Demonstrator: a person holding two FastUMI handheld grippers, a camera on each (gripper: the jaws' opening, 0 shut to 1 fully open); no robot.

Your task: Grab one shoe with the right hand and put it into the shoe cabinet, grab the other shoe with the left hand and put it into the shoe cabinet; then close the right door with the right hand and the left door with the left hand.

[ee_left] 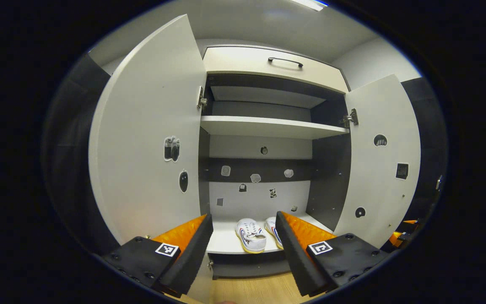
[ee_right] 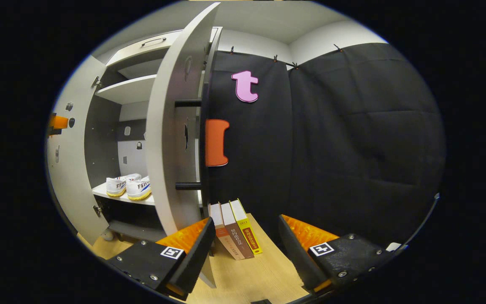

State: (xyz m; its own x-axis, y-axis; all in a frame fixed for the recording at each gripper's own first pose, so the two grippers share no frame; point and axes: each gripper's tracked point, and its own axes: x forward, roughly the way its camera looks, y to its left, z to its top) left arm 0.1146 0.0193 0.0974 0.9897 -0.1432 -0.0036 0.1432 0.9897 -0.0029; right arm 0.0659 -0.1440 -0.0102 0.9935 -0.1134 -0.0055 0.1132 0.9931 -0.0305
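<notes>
Both shoes point(ee_left: 251, 235) sit side by side on the cabinet's bottom shelf point(ee_left: 226, 242), straight ahead of the left gripper point(ee_left: 244, 249) and framed between its fingers; from the right gripper view the pair point(ee_right: 128, 185) lies off to the left, past the door edge. So the placing looks done and what remains is the doors, both standing wide open.

The right door point(ee_right: 171, 139) is edge-on just ahead and to the left of the right gripper point(ee_right: 246, 249), its handle point(ee_right: 188, 143) on the outer face, on the side toward that gripper. In the left gripper view this door point(ee_left: 380, 160) swings out to the right, and the left door point(ee_left: 146, 139) swings out to the left. Both grippers hang open and empty, jaws spread, neither touching anything.

By my reckoning the right door goes first. The risk is in the push: that gripper is close to the door's free edge, and a shove that lands on the thin edge rather than the outer face could slip off or slam the panel. Three books point(ee_right: 236, 230) lean near the door's foot, just ahead of the gripper on the wooden floor point(ee_right: 264, 270), and a low sweep could knock them over. A shoe sticking out past the shelf front would stop a door, though they look well inside
</notes>
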